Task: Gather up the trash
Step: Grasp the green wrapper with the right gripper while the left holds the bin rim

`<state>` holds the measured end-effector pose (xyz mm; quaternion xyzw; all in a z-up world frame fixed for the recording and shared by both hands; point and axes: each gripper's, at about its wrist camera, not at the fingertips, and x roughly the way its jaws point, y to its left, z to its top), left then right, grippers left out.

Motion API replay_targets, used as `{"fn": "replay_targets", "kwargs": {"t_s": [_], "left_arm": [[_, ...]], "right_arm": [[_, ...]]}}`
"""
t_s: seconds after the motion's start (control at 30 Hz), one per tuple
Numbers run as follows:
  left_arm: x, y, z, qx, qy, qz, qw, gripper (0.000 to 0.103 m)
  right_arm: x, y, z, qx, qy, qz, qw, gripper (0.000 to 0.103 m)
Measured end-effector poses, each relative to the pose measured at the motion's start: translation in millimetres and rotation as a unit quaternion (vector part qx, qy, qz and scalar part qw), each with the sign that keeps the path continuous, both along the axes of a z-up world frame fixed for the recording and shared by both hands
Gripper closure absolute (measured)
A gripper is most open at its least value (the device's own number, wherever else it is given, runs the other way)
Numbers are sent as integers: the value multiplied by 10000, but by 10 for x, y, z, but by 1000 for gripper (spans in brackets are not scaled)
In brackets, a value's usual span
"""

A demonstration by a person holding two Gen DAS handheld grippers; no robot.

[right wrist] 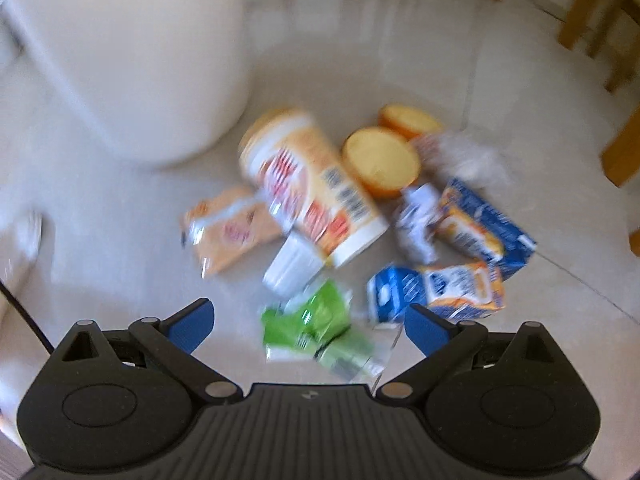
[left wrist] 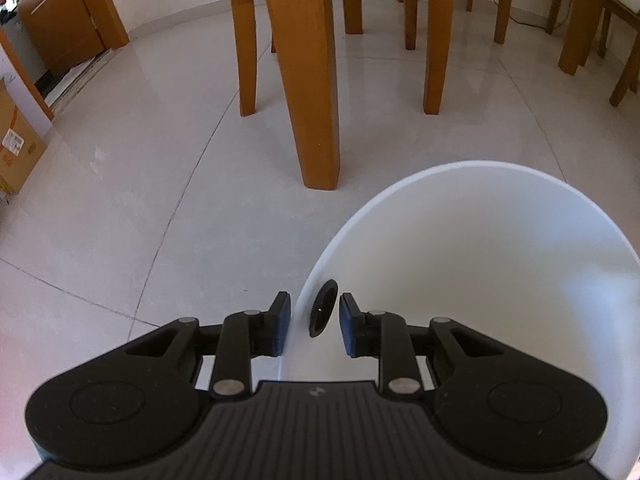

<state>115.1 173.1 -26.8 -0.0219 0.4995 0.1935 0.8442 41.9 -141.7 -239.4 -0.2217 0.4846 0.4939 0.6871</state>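
Table leg [left wrist: 308, 80] beyond white bin [left wrist: 480, 260], trash pile [right wrist: 352, 216] nearby

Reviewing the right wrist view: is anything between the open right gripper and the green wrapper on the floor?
Nothing visible. The right gripper is open, and the green wrapper lies on the tiled floor directly between and ahead of its fingers. The white cup and blue carton lie just beyond it, not in the path. The picture is blurred.
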Motion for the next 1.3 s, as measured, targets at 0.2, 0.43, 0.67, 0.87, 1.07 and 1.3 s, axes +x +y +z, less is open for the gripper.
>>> {"fn": "replay_targets", "kwargs": {"t_s": [0.2,0.43,0.67,0.87,1.07,1.3], "left_arm": [[-3,17,-5,-59,-41,14,10000,79],[9,36,-4,-132,-64,33,9999,78],[20,36,-21,-141,-47,7,9999,78],[16,69,-12,-258,-64,45,9996,78],[0,86,-16,-354,-74,16,9993,78],[-13,126,-16,-536,-55,-26,9985,78]], "right_arm": [[-199,80,-289,-316,-389,1053,9932,9],[-255,182,-730,-786,-875,2003,9726,19],[-269,234,-749,-684,-745,2278,9684,42],[-235,231,-740,-808,-277,2003,9760,62],[-229,116,-557,-774,17,1722,9820,62],[31,6,42,-627,590,993,9913,62]]}}
